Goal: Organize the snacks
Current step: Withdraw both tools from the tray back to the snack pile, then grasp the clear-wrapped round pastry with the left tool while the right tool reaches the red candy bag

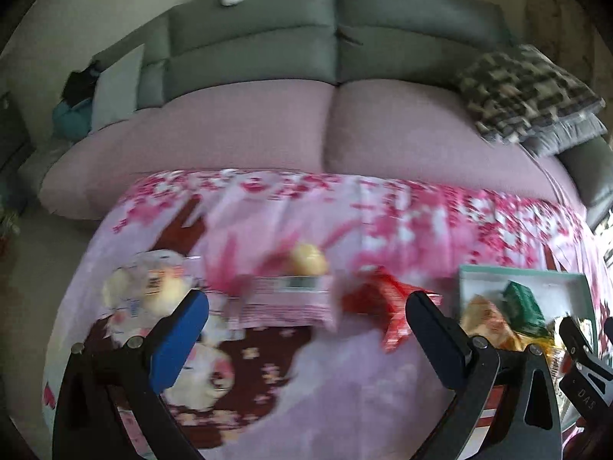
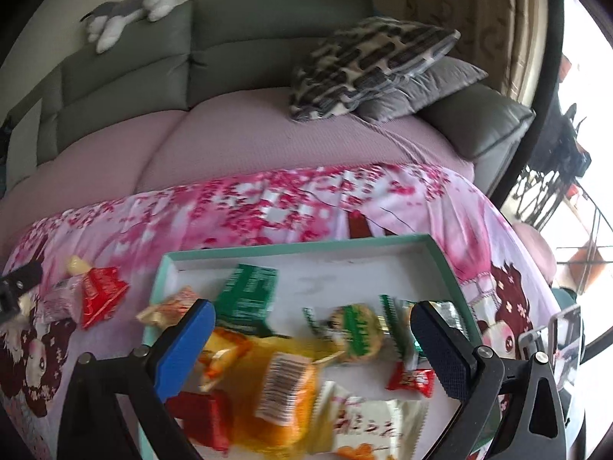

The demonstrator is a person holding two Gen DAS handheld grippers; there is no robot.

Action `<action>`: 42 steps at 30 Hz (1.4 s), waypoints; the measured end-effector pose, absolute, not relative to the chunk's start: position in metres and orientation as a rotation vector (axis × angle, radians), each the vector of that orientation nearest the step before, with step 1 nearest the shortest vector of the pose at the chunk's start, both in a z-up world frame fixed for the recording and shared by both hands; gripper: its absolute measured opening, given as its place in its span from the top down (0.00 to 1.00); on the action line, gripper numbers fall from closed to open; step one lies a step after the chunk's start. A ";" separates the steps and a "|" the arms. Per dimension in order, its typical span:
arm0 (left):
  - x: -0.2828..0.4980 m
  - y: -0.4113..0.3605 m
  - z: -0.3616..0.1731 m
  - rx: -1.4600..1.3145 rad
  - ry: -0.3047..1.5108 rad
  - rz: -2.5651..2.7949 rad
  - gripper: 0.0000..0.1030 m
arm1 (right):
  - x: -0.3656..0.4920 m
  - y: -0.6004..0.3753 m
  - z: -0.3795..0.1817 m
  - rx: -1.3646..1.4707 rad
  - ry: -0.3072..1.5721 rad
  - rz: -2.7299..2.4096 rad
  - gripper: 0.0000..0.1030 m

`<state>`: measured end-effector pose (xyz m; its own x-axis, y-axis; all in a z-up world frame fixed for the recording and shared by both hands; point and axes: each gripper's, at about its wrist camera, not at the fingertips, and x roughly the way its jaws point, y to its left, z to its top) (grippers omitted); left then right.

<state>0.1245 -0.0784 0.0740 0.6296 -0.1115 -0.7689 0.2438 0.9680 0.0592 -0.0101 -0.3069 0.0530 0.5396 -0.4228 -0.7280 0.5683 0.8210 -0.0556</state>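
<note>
Left claw (image 1: 306,329) spread, empty, above pink packet (image 1: 285,301), long axis parallel to tabletop (image 1: 345,383) far edge. Right claw (image 2: 312,345) spread over tray (image 2: 268,251) holding snacks; tray far half bare.

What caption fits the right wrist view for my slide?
Open right claw hovering over the teal tray of mixed snack packets on a pink floral cloth.

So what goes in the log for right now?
left tongs: open, over pink packet | right tongs: open, over tray | red packet: outside tray
</note>
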 end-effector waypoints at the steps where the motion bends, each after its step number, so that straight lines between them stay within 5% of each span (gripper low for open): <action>1: 0.126 -0.066 0.076 0.148 0.866 -0.190 0.01 | -0.006 -0.300 0.054 0.186 0.808 -0.583 0.00; 22: 0.132 0.114 0.072 -0.058 0.891 0.090 0.01 | 0.046 -0.179 0.057 0.076 0.822 -0.383 0.00; 42: 0.155 0.133 0.033 -0.104 0.972 0.054 0.01 | 0.076 -0.120 0.028 0.046 0.863 -0.228 0.00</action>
